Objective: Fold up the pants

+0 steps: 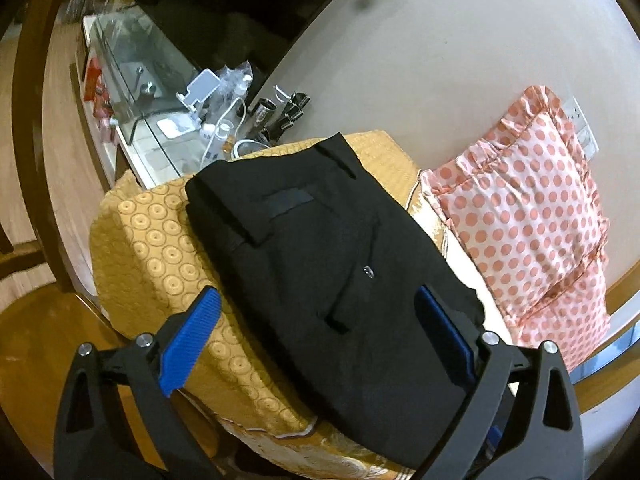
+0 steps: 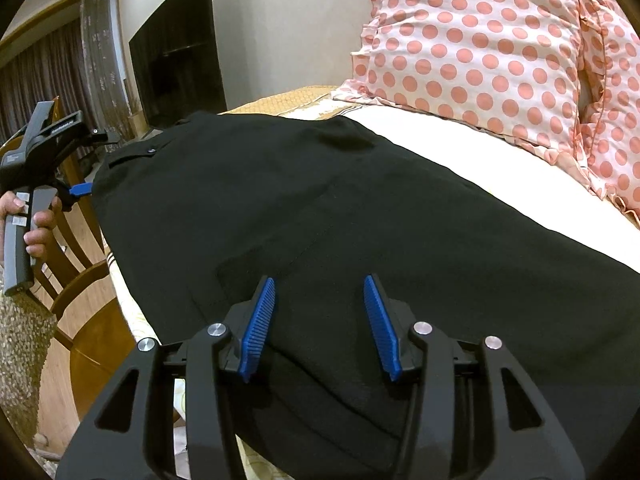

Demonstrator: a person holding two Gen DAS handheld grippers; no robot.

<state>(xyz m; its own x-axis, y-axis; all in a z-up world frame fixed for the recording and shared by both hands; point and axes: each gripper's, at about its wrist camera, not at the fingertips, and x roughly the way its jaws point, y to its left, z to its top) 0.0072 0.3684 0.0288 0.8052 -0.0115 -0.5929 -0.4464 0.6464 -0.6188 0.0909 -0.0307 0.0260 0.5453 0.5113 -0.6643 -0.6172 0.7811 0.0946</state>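
Black pants (image 1: 320, 264) lie folded on a gold patterned bedspread (image 1: 160, 248), waistband and belt loops at the far end. My left gripper (image 1: 316, 312) is open wide above the near end of the pants, its blue pads apart and holding nothing. In the right wrist view the pants (image 2: 360, 208) spread across the bed. My right gripper (image 2: 320, 292) is open just over the cloth, empty. The left gripper (image 2: 48, 152) shows at the far left, held in a hand.
A pink polka-dot pillow (image 1: 528, 208) (image 2: 480, 52) lies beside the pants on a white sheet (image 2: 460, 152). A glass-topped side table (image 1: 160, 120) with cables and small items stands beyond the bed. A wooden chair (image 2: 76, 240) stands at the bed's left.
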